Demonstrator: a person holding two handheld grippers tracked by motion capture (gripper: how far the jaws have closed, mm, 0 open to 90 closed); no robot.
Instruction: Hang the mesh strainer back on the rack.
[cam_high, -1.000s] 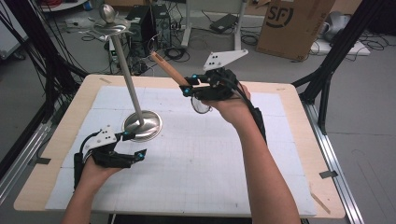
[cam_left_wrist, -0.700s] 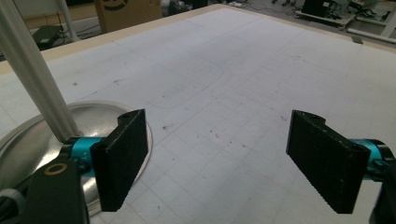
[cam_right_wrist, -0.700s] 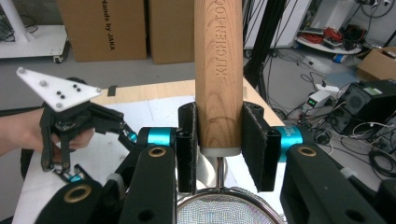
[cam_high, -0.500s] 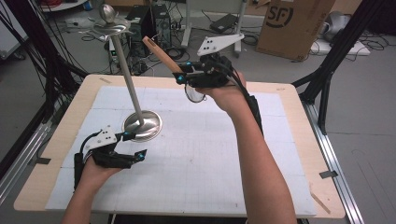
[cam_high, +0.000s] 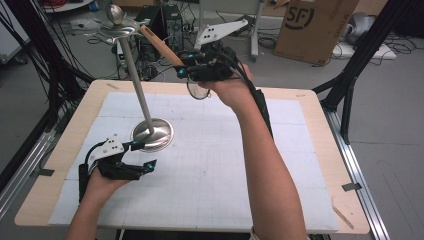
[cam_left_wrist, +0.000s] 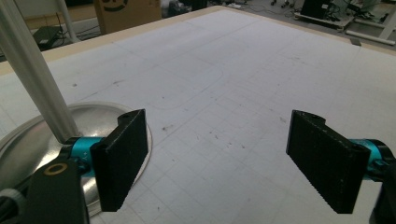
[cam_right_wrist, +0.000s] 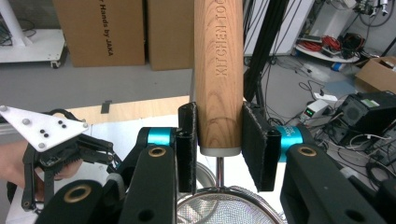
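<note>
My left hand-held gripper (cam_high: 137, 155) rests low on the white-matted bench (cam_high: 210, 165), its jaws spread wide with nothing between them, one jaw just beside the round base of a steel stand (cam_high: 151, 134) whose pole leans up to a small dish at its top. Farther across the bench, my right hand-held gripper (cam_high: 184, 70) hangs in the air, jaws pinching the wooden handle of a small mesh strainer (cam_right_wrist: 218, 70); the handle slants toward the stand's top, the mesh bowl hanging beneath my hand.
</note>
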